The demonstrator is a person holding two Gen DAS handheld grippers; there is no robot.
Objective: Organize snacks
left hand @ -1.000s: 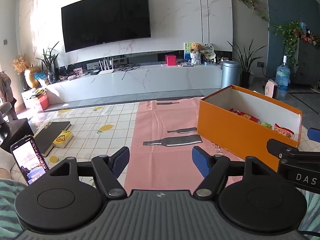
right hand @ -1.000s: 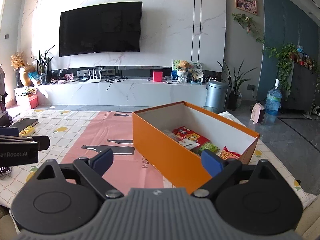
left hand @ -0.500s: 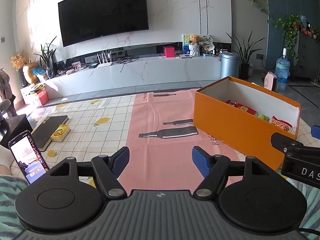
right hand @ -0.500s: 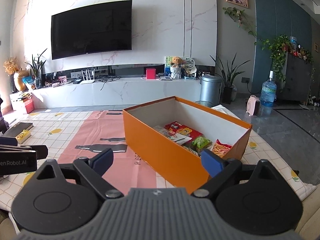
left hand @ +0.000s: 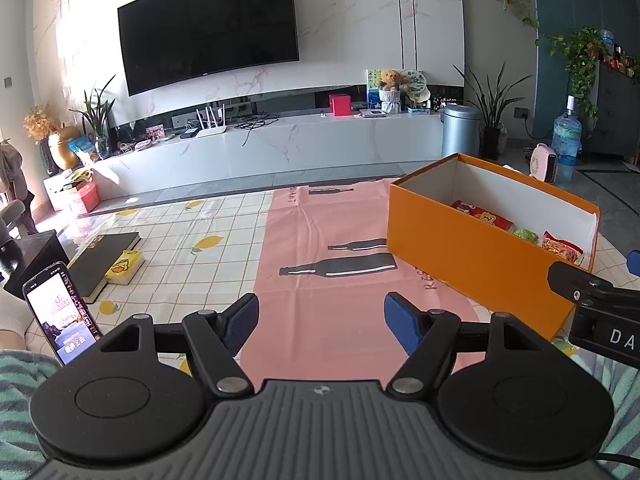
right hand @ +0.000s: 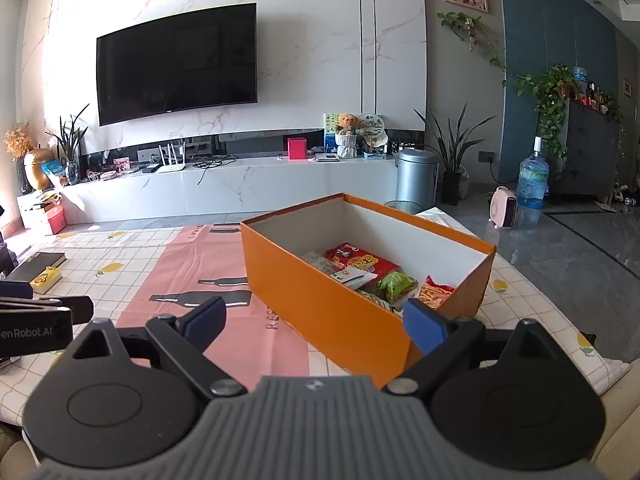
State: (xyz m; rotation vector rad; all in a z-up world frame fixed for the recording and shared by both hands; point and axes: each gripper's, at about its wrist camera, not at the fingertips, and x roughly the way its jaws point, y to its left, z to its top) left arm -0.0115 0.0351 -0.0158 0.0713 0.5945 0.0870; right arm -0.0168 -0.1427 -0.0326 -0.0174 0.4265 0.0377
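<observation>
An orange box (right hand: 320, 300) with white inner walls stands on the table, right of the pink cloth; it also shows in the left wrist view (left hand: 472, 256). Inside lie several snack packets: a red one (right hand: 360, 262), a green one (right hand: 396, 284) and an orange-red one (right hand: 434, 292). My left gripper (left hand: 322, 320) is open and empty, held above the pink cloth (left hand: 332, 240) near the table's front. My right gripper (right hand: 316, 320) is open and empty, just in front of the box's near corner.
A dark book (left hand: 104, 256) with a small yellow box (left hand: 124, 266) beside it lies at the table's left. A phone (left hand: 60, 312) stands at the near left. Beyond the table are a TV console, a bin (right hand: 416, 178) and plants.
Both grippers have drawn back and risen a little, so the box sits lower and farther in the views. Both stay open and empty.
</observation>
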